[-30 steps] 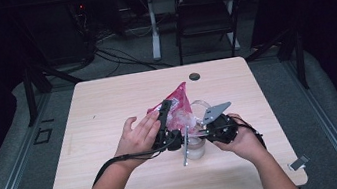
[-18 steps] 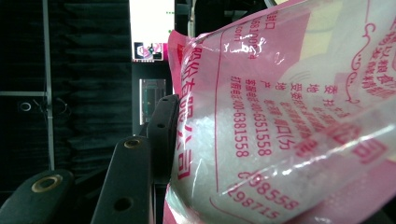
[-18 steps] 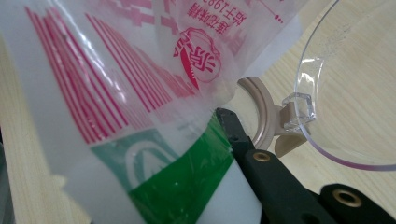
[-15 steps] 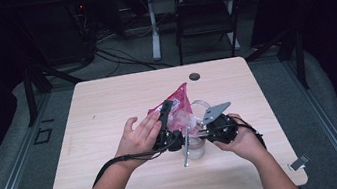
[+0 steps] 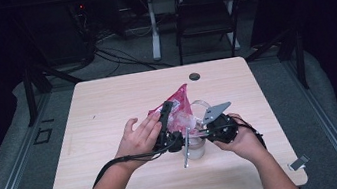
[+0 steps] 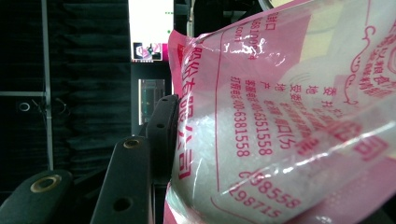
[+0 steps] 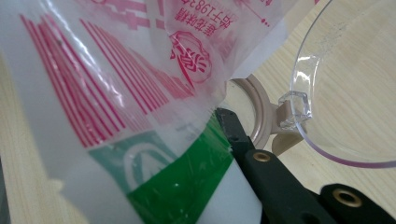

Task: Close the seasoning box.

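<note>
Your left gripper [image 5: 168,120] grasps the pink plastic bag of white granules [image 5: 177,111] by its side, the jaws clamped on the film, and holds it tilted above the clear jar [image 5: 195,146] near the front edge of the desk [image 5: 108,108]. In the left gripper view the bag [image 6: 280,116] presses against the inner jaw, with the white grains settled low in it. Your right gripper [image 5: 202,132] has its jaws clenched on the bag's lower corner, right over the jar's mouth; the right gripper view shows the film [image 7: 140,93] pinched beside a black jaw.

To pour well, keep that pinched corner centred over the beige rim of the jar [image 7: 259,116] and lift the left side slowly, so the grains run down in a thin stream rather than a rush. Hold the right hand steady as the spout.

The hinged clear lid [image 7: 355,84] stands open just beside the mouth; keep the bag off it. Near the far edge of the desk sits a small dark round cap [image 5: 194,76], well apart and no hindrance.
</note>
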Available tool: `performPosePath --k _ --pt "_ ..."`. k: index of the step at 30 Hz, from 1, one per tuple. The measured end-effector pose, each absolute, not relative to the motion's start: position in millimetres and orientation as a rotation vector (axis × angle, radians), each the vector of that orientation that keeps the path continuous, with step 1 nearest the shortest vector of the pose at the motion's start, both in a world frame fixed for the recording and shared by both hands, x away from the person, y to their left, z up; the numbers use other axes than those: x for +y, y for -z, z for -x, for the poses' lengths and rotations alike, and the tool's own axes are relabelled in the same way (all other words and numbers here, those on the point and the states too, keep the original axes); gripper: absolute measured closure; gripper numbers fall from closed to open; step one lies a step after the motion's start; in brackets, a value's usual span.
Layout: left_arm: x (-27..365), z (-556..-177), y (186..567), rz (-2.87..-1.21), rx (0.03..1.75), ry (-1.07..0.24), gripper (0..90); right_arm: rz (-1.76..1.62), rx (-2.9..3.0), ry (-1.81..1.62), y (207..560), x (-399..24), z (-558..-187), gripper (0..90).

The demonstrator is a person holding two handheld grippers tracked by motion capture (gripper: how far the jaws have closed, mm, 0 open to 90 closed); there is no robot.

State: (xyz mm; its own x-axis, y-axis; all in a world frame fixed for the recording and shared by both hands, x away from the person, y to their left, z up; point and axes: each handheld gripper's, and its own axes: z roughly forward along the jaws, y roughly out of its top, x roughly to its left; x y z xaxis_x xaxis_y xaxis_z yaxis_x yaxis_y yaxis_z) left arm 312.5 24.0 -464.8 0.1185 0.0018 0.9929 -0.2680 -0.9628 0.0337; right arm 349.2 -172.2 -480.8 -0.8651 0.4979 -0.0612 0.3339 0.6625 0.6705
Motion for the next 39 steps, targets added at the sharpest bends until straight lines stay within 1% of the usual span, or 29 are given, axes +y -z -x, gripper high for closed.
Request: performPosePath --k 19,22,36,39 --pt "25.4 -313.7 462.2 -2.182 -0.257 -1.954 59.0 -0.664 2.656 -1.000 481.3 -171.3 -349.0 90.0" --pt "26.6 -315.4 462.2 -2.203 -0.223 -1.943 59.2 -0.654 2.660 -0.991 481.0 -170.5 -348.7 90.0" --pt "28.3 -314.3 462.1 -2.182 -0.252 -1.953 58.5 -0.657 2.648 -0.988 480.9 -168.6 -347.8 90.0" --pt "28.6 -314.0 461.8 -2.201 -0.239 -1.943 58.1 -0.659 2.647 -0.993 481.6 -167.9 -347.8 90.0"
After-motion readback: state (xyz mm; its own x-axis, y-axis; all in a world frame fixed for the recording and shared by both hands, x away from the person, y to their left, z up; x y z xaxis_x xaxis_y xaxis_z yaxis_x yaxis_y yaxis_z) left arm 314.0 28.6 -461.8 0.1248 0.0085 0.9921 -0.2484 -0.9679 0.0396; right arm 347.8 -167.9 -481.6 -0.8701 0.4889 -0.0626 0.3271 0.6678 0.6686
